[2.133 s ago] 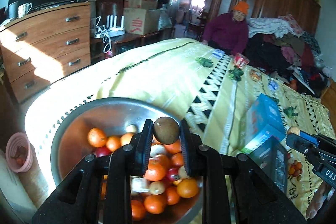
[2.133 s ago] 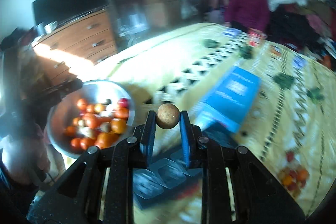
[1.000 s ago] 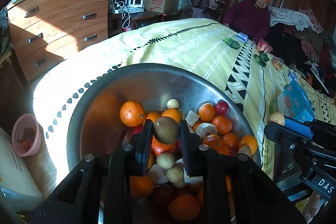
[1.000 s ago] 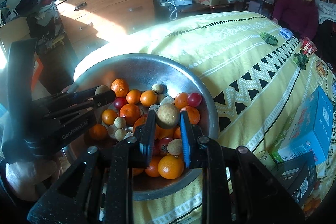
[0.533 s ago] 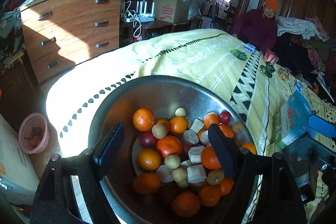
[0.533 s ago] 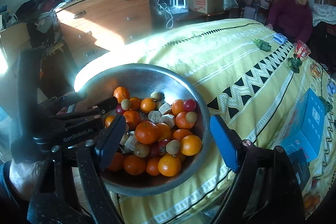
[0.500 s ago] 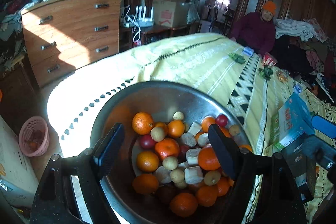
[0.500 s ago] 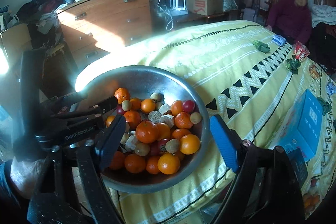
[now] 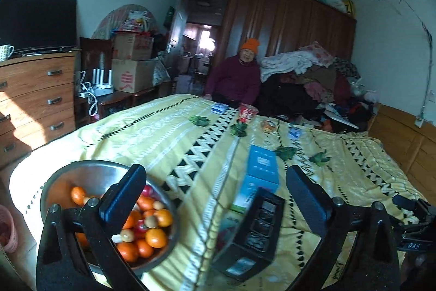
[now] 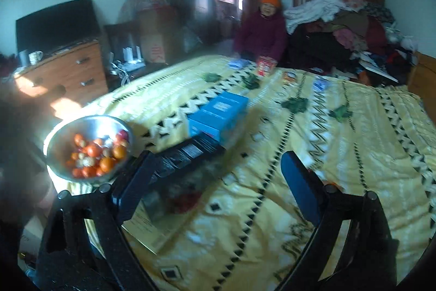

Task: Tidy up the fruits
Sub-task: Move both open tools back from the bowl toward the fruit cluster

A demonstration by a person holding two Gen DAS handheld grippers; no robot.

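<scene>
A steel bowl [image 9: 81,168] full of oranges, red fruits and small brown fruits sits at the near left corner of the yellow bedspread; it also shows in the right wrist view [image 10: 57,135]. My left gripper [image 9: 215,198] is open and empty, its left finger over the bowl's right rim. My right gripper [image 10: 218,187] is open and empty, above the bedspread to the right of the bowl. The right wrist view is blurred.
A black tray-like box [image 9: 253,231] lies beside the bowl, with a blue carton [image 9: 260,176] behind it. Small packets and green items are scattered further up the bed [image 9: 163,132]. A person [image 9: 239,75] sits at the far end. A wooden dresser [image 9: 32,94] stands left.
Both grippers let go of their brown fruits over the bowl and opened. Both have since pulled back, risen and swung right, so the bowl now sits low left.
</scene>
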